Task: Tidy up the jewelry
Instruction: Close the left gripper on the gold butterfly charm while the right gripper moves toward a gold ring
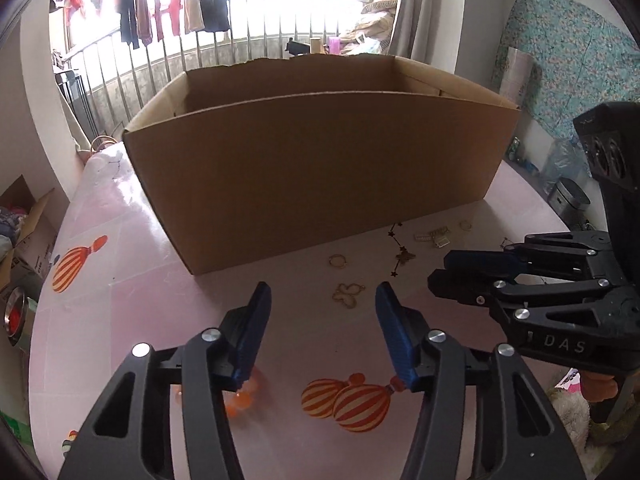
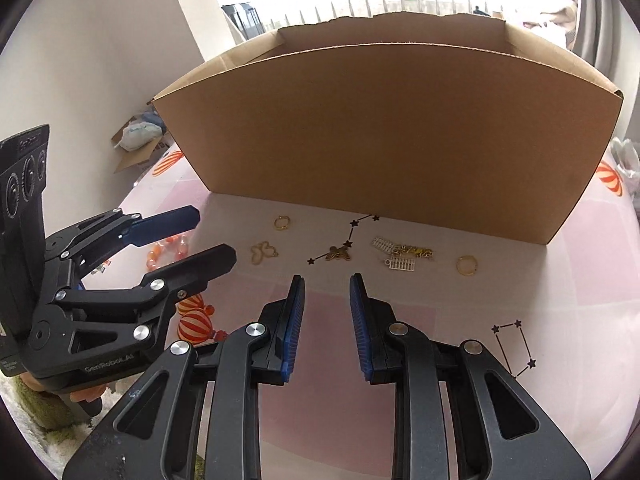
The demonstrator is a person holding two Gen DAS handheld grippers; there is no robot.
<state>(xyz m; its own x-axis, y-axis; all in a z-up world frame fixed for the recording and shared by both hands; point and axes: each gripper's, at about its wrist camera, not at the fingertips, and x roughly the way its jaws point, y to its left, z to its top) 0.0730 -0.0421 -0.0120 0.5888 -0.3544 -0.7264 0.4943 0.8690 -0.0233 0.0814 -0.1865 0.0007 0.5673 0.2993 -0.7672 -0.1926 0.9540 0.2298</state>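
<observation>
Left gripper [image 1: 320,300], nearest: jaws apart, ribbed blue pads facing each other, nothing between them. An orange bead bracelet [image 2: 168,250] lies on the table beneath this gripper, partly hidden by its fingers. Right gripper [image 2: 327,300]: jaws parted more narrowly, nothing held. Both hang above a glossy pink tablecloth [image 2: 520,292] printed with striped orange balloons. Beyond the fingertips, small gold jewelry lies scattered flat: an outline butterfly charm [image 2: 262,253], a solid butterfly charm [image 2: 339,254], two thin rings [image 2: 282,222] [image 2: 467,266], two barred rectangular pieces [image 2: 400,263] and a crumpled chain [image 2: 414,251] lying roughly left to right. Farthest: an open corrugated cardboard box [image 2: 380,128], its long side facing the grippers, top edge torn.
</observation>
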